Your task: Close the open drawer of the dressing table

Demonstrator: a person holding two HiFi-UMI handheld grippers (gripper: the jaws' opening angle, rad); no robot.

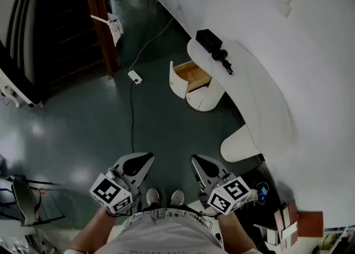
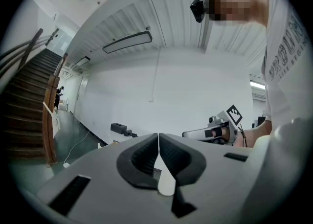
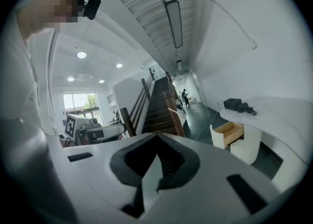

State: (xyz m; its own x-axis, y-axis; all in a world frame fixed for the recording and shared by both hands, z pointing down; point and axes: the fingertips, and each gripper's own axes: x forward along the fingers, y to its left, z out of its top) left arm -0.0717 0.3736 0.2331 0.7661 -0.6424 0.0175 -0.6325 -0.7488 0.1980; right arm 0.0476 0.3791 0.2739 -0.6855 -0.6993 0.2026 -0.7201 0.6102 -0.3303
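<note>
The white curved dressing table (image 1: pixel 260 97) runs along the right wall. Its wooden-lined drawer (image 1: pixel 189 77) stands pulled out toward the floor, above a rounded white cabinet part. The drawer (image 3: pixel 229 132) also shows at the right of the right gripper view, far off. My left gripper (image 1: pixel 145 159) and right gripper (image 1: pixel 197 162) are held low by the person's body, well short of the table. Both point forward over the dark floor. The left gripper (image 2: pixel 158 136) has its jaws closed together with nothing between them. The right gripper (image 3: pixel 157 139) is likewise shut and empty.
A black box (image 1: pixel 209 39) and a black device (image 1: pixel 224 61) lie on the table top. A white cable with an adapter (image 1: pixel 135 77) runs across the floor. A wooden staircase (image 1: pixel 101 20) rises at the left. A frame (image 1: pixel 22 198) stands lower left, and boxes (image 1: pixel 291 222) lower right.
</note>
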